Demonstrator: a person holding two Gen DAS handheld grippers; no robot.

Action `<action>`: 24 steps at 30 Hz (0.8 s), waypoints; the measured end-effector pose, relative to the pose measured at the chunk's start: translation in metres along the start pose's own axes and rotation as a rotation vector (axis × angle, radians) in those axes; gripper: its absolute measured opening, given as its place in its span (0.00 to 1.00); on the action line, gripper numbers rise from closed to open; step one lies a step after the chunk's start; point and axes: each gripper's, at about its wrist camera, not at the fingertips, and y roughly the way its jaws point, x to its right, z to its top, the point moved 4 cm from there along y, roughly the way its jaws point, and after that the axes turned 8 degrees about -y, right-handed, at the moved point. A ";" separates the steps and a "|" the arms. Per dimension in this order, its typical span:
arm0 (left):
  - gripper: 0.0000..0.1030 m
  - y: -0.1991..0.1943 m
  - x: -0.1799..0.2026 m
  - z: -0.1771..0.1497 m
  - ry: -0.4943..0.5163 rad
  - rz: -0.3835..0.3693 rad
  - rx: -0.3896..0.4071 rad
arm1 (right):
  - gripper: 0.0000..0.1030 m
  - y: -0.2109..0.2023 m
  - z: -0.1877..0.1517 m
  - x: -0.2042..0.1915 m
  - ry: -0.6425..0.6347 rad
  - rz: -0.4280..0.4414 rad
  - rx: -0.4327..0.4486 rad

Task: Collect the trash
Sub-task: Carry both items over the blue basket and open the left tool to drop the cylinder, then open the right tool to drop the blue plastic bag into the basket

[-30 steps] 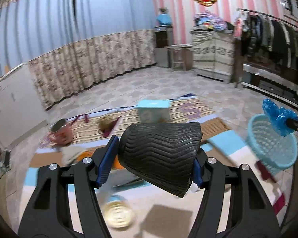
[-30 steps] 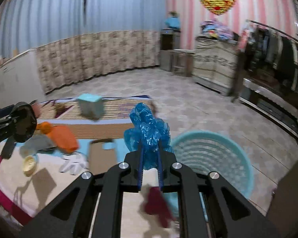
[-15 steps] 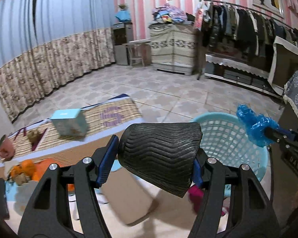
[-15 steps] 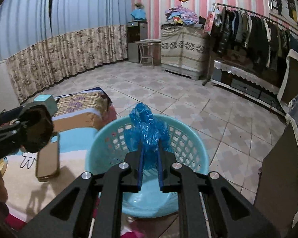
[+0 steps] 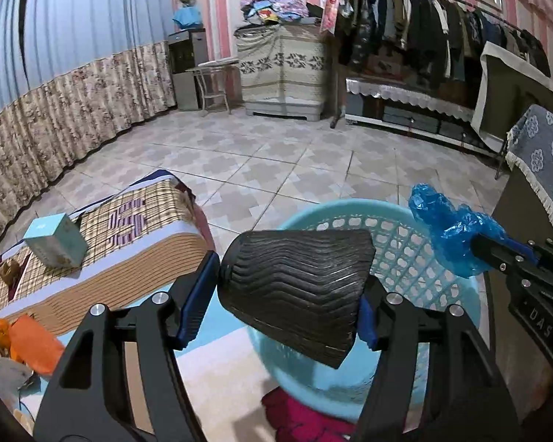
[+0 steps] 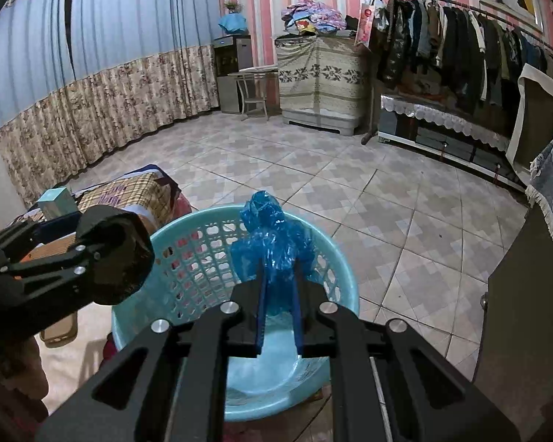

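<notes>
basket (image 6: 344, 269): turquoise | bag (image 6: 272, 246): blue | cup (image 5: 295, 287): black, wavy ridges | wall (image 6: 265, 18): pink stripes

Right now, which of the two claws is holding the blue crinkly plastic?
The right gripper: its fingers pinch the blue plastic over the basket. The left gripper clamps a black ribbed cup instead.

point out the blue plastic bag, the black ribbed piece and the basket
blue plastic bag (image 6: 272, 243), right wrist view, crumpled middle
black ribbed piece (image 5: 295, 283), left wrist view, ribbed face
basket (image 6: 188, 254), right wrist view, lattice wall
</notes>
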 end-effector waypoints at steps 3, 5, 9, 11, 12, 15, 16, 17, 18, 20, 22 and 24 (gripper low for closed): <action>0.82 0.004 0.004 0.003 -0.007 -0.014 -0.018 | 0.12 0.001 -0.001 0.001 0.010 -0.003 -0.002; 0.82 0.001 0.006 0.003 -0.013 -0.023 -0.011 | 0.12 0.003 -0.003 0.002 0.015 -0.005 -0.006; 0.83 -0.007 0.000 0.003 0.001 0.016 0.014 | 0.12 0.006 -0.004 -0.001 0.016 0.001 -0.014; 0.87 -0.015 -0.009 0.005 -0.011 0.037 0.033 | 0.12 0.008 -0.004 -0.005 0.012 0.006 -0.018; 0.88 -0.019 -0.015 0.005 -0.018 0.046 0.043 | 0.12 0.009 -0.004 -0.007 0.012 0.010 -0.019; 0.91 -0.033 -0.032 0.005 -0.037 0.082 0.073 | 0.12 0.013 -0.005 -0.017 0.009 0.026 -0.024; 0.91 -0.040 -0.039 0.004 -0.043 0.098 0.085 | 0.12 0.014 -0.005 -0.017 0.008 0.031 -0.024; 0.93 -0.044 -0.043 0.005 -0.046 0.109 0.092 | 0.12 0.016 -0.004 -0.021 0.008 0.035 -0.024; 0.93 -0.050 -0.050 0.005 -0.052 0.123 0.102 | 0.12 0.017 -0.004 -0.024 0.008 0.041 -0.023; 0.95 -0.060 -0.063 0.004 -0.066 0.146 0.120 | 0.12 0.019 -0.001 -0.032 0.008 0.047 -0.020; 0.95 -0.069 -0.075 0.002 -0.076 0.160 0.128 | 0.13 0.022 0.001 -0.037 0.010 0.043 -0.016; 0.95 -0.080 -0.088 0.001 -0.090 0.178 0.140 | 0.14 0.027 0.003 -0.039 0.023 0.055 -0.027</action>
